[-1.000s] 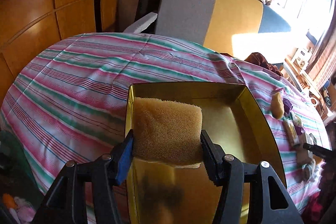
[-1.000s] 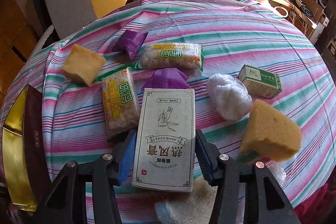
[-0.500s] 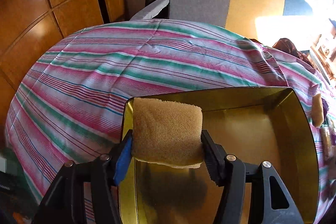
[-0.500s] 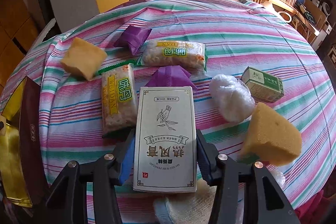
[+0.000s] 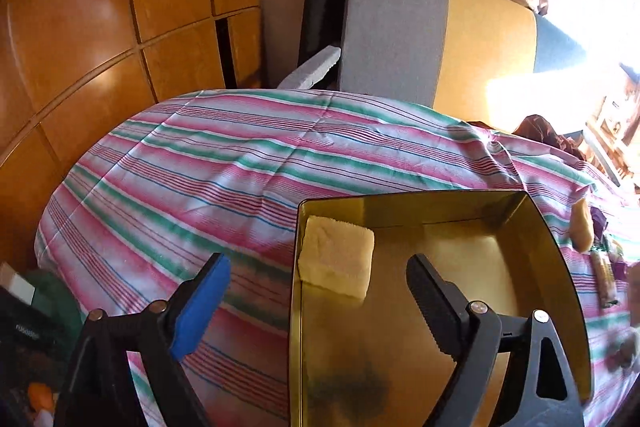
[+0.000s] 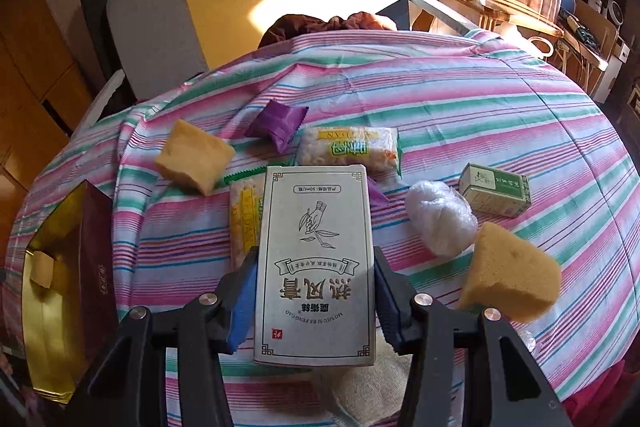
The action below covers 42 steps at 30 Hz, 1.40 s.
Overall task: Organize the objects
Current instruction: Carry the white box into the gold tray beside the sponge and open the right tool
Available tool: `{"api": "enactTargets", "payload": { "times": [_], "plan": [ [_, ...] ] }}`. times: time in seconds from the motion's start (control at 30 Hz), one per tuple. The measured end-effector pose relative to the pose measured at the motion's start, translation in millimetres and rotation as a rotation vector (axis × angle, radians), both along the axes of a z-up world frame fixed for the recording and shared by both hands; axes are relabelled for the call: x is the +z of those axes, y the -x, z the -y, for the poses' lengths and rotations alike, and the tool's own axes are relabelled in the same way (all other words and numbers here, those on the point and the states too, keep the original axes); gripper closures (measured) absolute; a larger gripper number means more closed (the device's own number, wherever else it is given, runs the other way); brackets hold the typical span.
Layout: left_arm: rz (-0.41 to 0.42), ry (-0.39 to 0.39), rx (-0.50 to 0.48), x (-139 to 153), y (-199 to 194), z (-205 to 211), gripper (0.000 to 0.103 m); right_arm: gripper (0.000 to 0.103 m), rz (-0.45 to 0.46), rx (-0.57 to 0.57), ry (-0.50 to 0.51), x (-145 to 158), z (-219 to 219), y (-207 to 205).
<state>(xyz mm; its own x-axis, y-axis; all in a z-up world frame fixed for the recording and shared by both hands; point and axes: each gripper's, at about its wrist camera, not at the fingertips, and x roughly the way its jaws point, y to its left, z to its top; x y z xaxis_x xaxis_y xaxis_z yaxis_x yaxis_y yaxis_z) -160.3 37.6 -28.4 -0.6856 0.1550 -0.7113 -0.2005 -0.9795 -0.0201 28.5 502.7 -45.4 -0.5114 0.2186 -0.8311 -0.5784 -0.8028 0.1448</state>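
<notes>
A yellow sponge [image 5: 336, 257] lies in the far left corner of the gold tin [image 5: 552, 247] on the striped cloth. My left gripper [image 5: 316, 285] hangs above it, its jaws opening wide, with nothing pressed between them. My right gripper [image 6: 314, 293] is shut on a grey-white carton [image 6: 316, 259] with printed characters and holds it lifted above the table. In the right wrist view the gold tin [image 6: 60, 327] stands at the far left with the sponge [image 6: 42, 269] inside.
On the striped cloth lie two loose sponges [image 6: 194, 157] [image 6: 508, 277], a purple packet [image 6: 280, 121], two snack packs [image 6: 352, 151] [image 6: 244, 219], a clear bag [image 6: 440, 217] and a small green box [image 6: 496, 189]. A grey and yellow panel [image 5: 436, 39] stands behind the table.
My left gripper has let go of the sponge, which now lies in the tin's corner, and its jaws have spread wide. My right gripper has lifted the carton a little.
</notes>
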Motion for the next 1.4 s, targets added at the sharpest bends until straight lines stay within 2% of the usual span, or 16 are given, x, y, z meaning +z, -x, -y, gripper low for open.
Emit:
{"api": "enactTargets", "payload": {
  "times": [0.13, 0.3, 0.47, 0.63, 0.77, 0.93, 1.0, 1.07, 1.13, 1.17, 1.4],
  "plan": [
    [0.009, -0.038, 0.008, -2, -36, 22, 0.013, 0.052, -0.07, 0.052, -0.03, 32, 22, 4],
    [0.017, -0.084, 0.037, -7, -69, 45, 0.013, 0.052, -0.114, 0.242, 0.002, 53, 82, 30],
    [0.001, -0.098, 0.049, -6, -91, 58, 0.012, 0.052, -0.095, 0.489, 0.095, 51, 173, 71],
    [0.007, -0.13, 0.062, -9, -101, 72, 0.012, 0.052, 0.009, 0.669, 0.156, 22, 267, 119],
    [0.014, -0.152, 0.081, -13, -105, 84, 0.012, 0.052, 0.114, 0.723, 0.184, -11, 320, 154],
    [0.021, -0.149, 0.105, -19, -107, 96, 0.012, 0.051, 0.176, 0.716, 0.195, -34, 364, 185],
    [0.027, -0.148, 0.116, -22, -107, 101, 0.012, 0.05, 0.172, 0.68, 0.222, -37, 370, 197],
    [0.035, -0.15, 0.124, -25, -108, 104, 0.012, 0.05, 0.147, 0.656, 0.293, -39, 372, 206],
    [0.038, -0.152, 0.134, -26, -108, 108, 0.012, 0.043, 0.133, 0.648, 0.381, -40, 371, 213],
    [0.039, -0.152, 0.136, -27, -108, 109, 0.012, 0.04, 0.126, 0.649, 0.394, -38, 370, 213],
    [0.017, -0.141, 0.139, -23, -111, 105, 0.012, 0.038, 0.073, 0.67, 0.331, -25, 353, 191]
  ]
}}
